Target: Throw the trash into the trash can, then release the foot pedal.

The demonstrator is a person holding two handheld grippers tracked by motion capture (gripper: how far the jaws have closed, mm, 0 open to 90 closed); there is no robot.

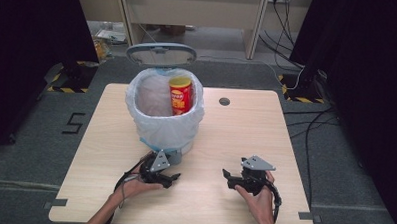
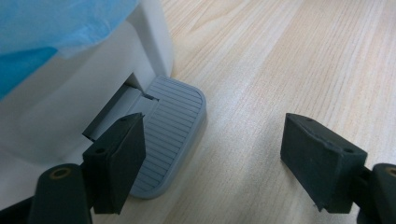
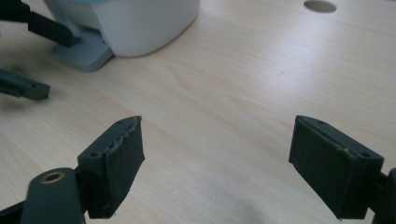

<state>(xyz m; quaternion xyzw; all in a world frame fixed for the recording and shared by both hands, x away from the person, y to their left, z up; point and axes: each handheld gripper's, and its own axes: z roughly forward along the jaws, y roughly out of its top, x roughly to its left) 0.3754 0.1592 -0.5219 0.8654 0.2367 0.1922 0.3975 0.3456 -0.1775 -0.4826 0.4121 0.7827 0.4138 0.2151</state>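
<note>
A black figure "5" (image 1: 74,122) is marked on the grey floor at left of the frame; the lettering on the red-and-yellow canister (image 1: 180,95) in the bin is too small to read.

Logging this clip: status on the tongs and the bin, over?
Left tongs open, one jaw over the bin's pedal. Right tongs open above bare table. Bin lid up, red can inside. Nothing in the way.
</note>
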